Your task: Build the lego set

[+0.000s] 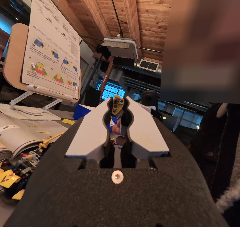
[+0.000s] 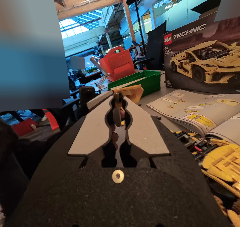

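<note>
Left wrist: fingers (image 1: 131, 104) pinch yellow piece (image 1: 117, 106) (tips).

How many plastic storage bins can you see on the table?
2 that I can make out: a green bin beside the red carrier, and a blue bin just beyond the left gripper's fingers, partly hidden. Others may be out of view.

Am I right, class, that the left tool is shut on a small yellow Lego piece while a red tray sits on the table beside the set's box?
Not quite: the tray is green, not red, as the right wrist view shows; it sits beside the box. The left tool is indeed shut on the small yellow Lego piece.
</note>
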`<action>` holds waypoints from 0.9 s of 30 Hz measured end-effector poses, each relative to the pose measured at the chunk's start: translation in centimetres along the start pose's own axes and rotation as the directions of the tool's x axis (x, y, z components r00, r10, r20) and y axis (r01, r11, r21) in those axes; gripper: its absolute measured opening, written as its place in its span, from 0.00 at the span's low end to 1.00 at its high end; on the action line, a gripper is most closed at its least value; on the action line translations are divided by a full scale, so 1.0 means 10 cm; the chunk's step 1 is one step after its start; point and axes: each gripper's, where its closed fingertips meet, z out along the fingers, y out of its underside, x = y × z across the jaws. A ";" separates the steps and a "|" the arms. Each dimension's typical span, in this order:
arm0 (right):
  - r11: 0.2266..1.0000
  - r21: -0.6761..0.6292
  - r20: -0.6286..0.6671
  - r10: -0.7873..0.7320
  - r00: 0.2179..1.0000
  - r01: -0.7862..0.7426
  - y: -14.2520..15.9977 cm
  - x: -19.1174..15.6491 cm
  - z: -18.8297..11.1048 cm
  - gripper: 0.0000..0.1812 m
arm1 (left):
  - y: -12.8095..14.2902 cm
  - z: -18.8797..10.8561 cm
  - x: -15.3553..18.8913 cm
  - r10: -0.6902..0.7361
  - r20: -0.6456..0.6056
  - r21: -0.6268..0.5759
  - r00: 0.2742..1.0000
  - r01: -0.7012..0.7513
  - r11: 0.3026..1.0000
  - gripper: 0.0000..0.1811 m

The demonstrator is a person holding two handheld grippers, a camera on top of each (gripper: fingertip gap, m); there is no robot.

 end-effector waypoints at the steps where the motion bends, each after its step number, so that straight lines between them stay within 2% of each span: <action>1: 0.999 -0.004 -0.019 -0.045 0.999 0.045 0.01 0.02 -0.01 0.04 | 0.02 0.00 0.00 -0.009 -0.001 -0.013 1.000 0.009 1.000 0.09; 5: 0.973 -0.018 -0.075 -0.232 0.970 0.232 0.02 0.02 -0.04 0.03 | 0.04 0.00 -0.01 -0.139 -0.029 -0.023 0.990 0.138 0.990 0.09; 8: 0.908 -0.050 -0.132 -0.419 0.898 0.416 0.02 0.01 -0.04 0.03 | 0.05 0.00 -0.03 -0.294 -0.061 -0.013 0.954 0.293 0.956 0.09; 12: 0.848 -0.084 -0.152 -0.530 0.834 0.523 0.04 0.03 -0.05 0.02 | 0.08 -0.01 -0.07 -0.433 -0.082 0.012 0.898 0.435 0.900 0.09; 13: 0.844 -0.086 -0.152 -0.536 0.830 0.529 0.05 0.03 -0.05 0.02 | 0.08 -0.02 -0.07 -0.443 -0.085 0.012 0.892 0.446 0.895 0.09; 17: 0.906 -0.080 -0.125 -0.423 0.897 0.416 0.08 0.08 -0.03 0.03 | 0.09 -0.03 -0.13 -0.454 -0.066 0.013 0.889 0.455 0.890 0.09; 22: 0.895 -0.081 -0.106 -0.446 0.889 0.439 0.08 0.07 -0.04 0.03 | 0.10 -0.02 -0.11 -0.442 -0.068 0.003 0.895 0.443 0.897 0.09; 27: 0.876 -0.113 -0.115 -0.480 0.869 0.469 0.13 0.11 -0.04 0.03 | 0.15 -0.03 -0.17 -0.487 -0.044 -0.012 0.872 0.487 0.873 0.09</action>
